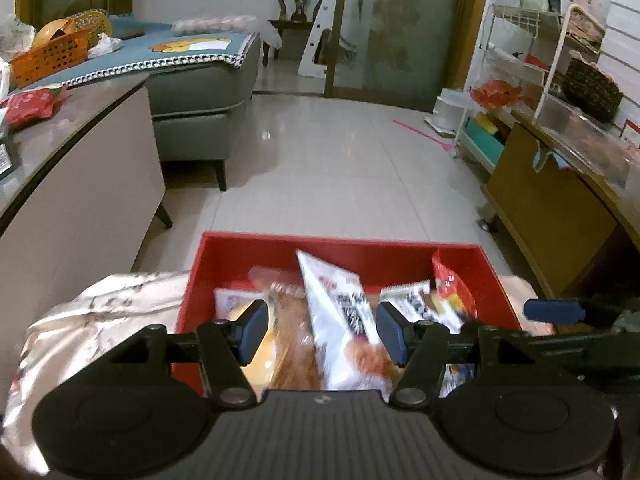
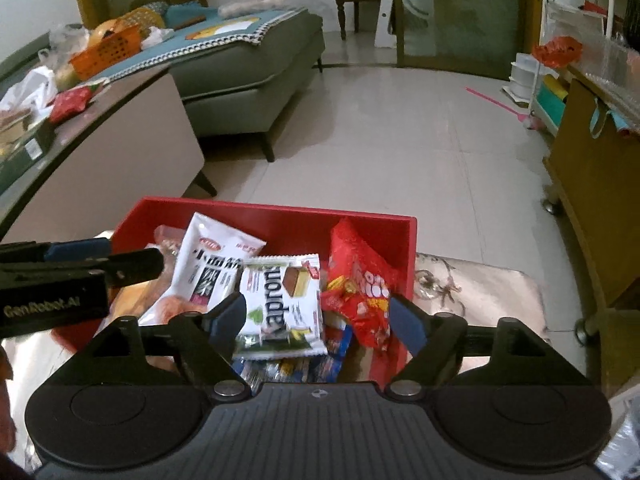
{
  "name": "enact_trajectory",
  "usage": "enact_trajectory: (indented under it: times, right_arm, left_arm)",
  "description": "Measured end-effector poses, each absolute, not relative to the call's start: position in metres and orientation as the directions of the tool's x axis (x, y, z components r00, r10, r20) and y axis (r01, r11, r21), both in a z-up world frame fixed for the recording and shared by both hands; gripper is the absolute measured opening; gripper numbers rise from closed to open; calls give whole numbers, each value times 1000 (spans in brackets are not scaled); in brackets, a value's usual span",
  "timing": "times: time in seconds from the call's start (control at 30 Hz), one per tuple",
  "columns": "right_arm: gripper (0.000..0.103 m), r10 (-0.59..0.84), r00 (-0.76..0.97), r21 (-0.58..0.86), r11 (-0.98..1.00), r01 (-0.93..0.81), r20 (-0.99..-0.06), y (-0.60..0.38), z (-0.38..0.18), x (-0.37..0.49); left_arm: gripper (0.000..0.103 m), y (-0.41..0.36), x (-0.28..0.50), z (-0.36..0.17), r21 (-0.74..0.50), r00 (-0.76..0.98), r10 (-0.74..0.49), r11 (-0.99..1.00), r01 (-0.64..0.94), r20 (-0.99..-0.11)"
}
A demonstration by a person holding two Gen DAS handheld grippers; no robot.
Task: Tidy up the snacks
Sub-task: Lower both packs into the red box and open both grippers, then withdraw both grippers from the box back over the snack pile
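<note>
A red box (image 1: 340,240) (image 2: 280,210) sits on a silvery patterned cloth (image 1: 100,312) and holds several snack packets. Among them are a white packet with black writing (image 1: 340,300) (image 2: 212,264), a white wafer packet (image 2: 280,304), a red packet (image 2: 360,280) (image 1: 452,284) and an orange-brown bread packet (image 1: 288,340). My left gripper (image 1: 324,332) hovers open over the white packet, pads apart from it. My right gripper (image 2: 318,320) is open above the wafer packet, its pads not pressing on it. Each gripper shows at the edge of the other's view.
A grey-topped table (image 2: 120,120) at the left carries a red packet (image 2: 72,104) and other clutter. Beyond it stand a grey sofa (image 1: 200,96) with an orange basket (image 1: 48,60). A wooden cabinet (image 2: 592,184) and a wire rack (image 1: 532,52) line the right. Tiled floor lies ahead.
</note>
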State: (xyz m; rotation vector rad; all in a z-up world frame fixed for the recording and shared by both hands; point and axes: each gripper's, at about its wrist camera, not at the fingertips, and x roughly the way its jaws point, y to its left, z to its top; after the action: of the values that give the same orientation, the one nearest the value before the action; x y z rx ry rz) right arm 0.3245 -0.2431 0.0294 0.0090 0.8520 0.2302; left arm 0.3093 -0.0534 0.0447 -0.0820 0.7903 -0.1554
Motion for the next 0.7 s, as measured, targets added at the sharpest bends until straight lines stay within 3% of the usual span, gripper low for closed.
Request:
enact_trajectory:
  times: [0.27, 0.47, 0.67, 0.7]
  right_arm:
    - [86, 200, 603, 99, 975, -197, -772, -247, 42, 280]
    - [87, 169, 556, 89, 982, -168, -814, -254, 28, 247]
    - [87, 180, 544, 91, 978, -186, -820, -253, 26, 232]
    - [87, 186, 542, 93, 977, -194, -820, -253, 26, 231]
  left_arm:
    - [55, -19, 256, 33, -126, 623, -160, 987, 99, -766]
    - [57, 2, 235, -10, -282, 457, -228, 958, -54, -860]
    - [57, -16, 238, -36, -349, 408, -260, 923, -160, -875]
    - [62, -19, 241, -38, -353, 413, -255, 918, -181, -874]
